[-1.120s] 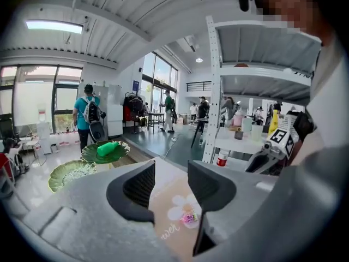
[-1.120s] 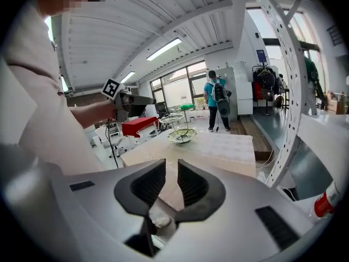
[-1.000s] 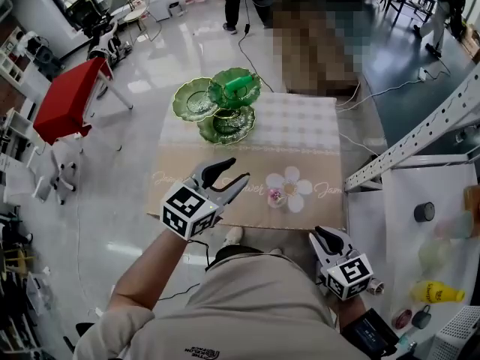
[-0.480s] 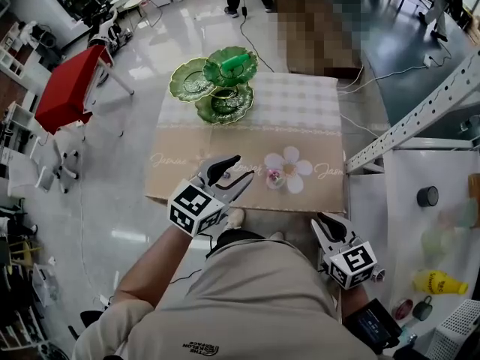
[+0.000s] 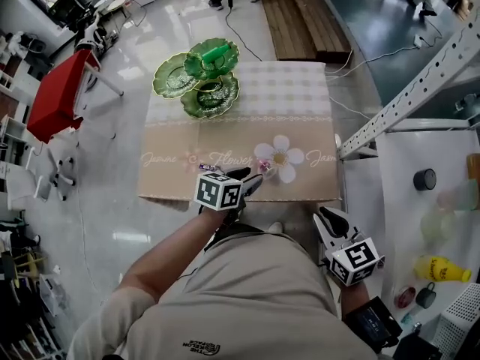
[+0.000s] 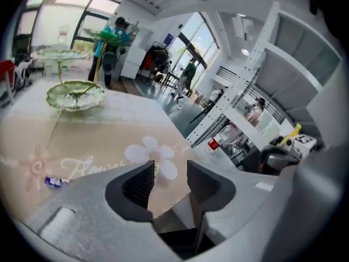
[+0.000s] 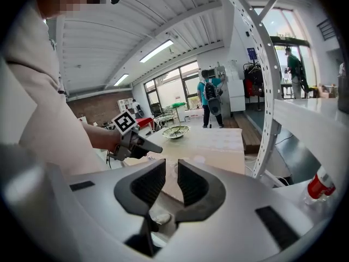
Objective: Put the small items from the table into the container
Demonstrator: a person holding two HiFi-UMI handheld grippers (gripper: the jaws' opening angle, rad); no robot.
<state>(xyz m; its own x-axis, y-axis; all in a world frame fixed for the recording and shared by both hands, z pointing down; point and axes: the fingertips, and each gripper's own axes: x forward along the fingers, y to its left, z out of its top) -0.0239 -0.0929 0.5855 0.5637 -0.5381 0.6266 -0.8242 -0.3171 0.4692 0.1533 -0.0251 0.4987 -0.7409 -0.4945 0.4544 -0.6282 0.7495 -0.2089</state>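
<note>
Head view: the left tool (image 5: 250, 179) hovers low over the worktop's (image 5: 292, 96) near edge, jaws well apart and empty, aimed at the pink candy (image 5: 265, 169) beside the flower print (image 5: 280, 156). A purple wrapper (image 5: 208, 168) lies just left. This looks like the picking step: next, straddle the candy and close. The right tool (image 5: 328, 216) hangs off the edge, slightly parted, empty. The green tiered dish (image 5: 199, 77) stands at the far corner, with clear cloth between.

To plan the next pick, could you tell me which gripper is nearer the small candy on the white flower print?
Left. The left gripper is beside the candy, open jaws aimed at it; the right gripper is off the near edge of the table, farther right.
</note>
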